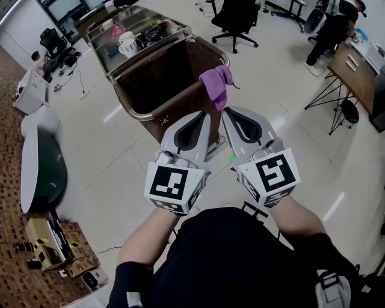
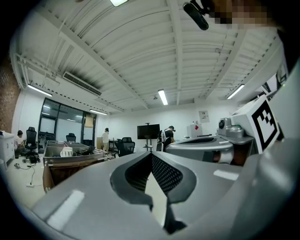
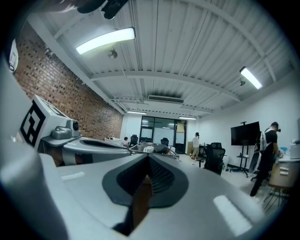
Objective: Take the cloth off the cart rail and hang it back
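A purple cloth point(image 1: 216, 84) hangs draped over the near rail point(image 1: 174, 97) of a cart with a brown bag body point(image 1: 159, 75). Both grippers are held side by side just short of that rail, pointing at it. My left gripper point(image 1: 204, 116) is shut with nothing in it, its tip below and left of the cloth. My right gripper point(image 1: 227, 112) is shut and empty too, its tip just under the cloth's lower edge. In the left gripper view the left gripper point(image 2: 150, 155) shows closed jaws with nothing between them. In the right gripper view the right gripper point(image 3: 148, 158) looks the same.
The cart's metal top tray point(image 1: 111, 57) carries white cups point(image 1: 127, 44) and dark items. A black office chair point(image 1: 237, 17) stands behind it and a folding table point(image 1: 355, 71) at the right. A green and white tub point(image 1: 41, 171) and a cardboard box point(image 1: 47, 242) lie at the left.
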{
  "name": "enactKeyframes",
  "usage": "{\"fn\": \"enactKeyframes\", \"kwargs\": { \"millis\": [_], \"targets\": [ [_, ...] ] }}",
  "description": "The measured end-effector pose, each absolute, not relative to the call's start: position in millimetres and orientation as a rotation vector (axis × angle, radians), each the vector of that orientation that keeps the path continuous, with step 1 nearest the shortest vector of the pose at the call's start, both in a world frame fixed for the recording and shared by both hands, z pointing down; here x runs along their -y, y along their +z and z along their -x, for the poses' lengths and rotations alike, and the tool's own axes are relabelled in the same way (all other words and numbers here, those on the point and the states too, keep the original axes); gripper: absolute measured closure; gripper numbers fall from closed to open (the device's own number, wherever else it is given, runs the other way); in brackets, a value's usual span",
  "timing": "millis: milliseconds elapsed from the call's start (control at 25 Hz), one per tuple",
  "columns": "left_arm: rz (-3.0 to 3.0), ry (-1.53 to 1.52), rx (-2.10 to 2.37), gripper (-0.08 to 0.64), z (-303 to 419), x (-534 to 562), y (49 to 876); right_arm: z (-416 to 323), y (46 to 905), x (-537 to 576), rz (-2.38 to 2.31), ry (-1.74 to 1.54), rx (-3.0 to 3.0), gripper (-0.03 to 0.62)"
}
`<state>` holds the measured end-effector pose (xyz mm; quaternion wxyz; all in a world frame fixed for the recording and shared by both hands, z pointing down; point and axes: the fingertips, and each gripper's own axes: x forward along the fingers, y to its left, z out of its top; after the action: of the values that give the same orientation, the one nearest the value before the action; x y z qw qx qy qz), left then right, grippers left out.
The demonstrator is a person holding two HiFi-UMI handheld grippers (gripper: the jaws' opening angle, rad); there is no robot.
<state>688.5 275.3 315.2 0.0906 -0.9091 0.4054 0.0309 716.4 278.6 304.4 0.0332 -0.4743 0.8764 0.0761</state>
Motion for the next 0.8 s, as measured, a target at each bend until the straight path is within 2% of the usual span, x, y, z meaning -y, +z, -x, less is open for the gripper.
{"fn": "enactKeyframes", "kwargs": {
  "millis": [200,800],
  "targets": [
    [2.717,0.087,-1.176,0.571,-675.6,-280.9,316.0,-701.3,313.6,-289.0,1.519,0.133,-2.723,0.592],
    [2.746,0.092,-1.128,0.571,-660.9,-289.5,322.7,-682.7,310.8,-295.6,1.523,0.252,-2.677,0.592]
  ]
}}
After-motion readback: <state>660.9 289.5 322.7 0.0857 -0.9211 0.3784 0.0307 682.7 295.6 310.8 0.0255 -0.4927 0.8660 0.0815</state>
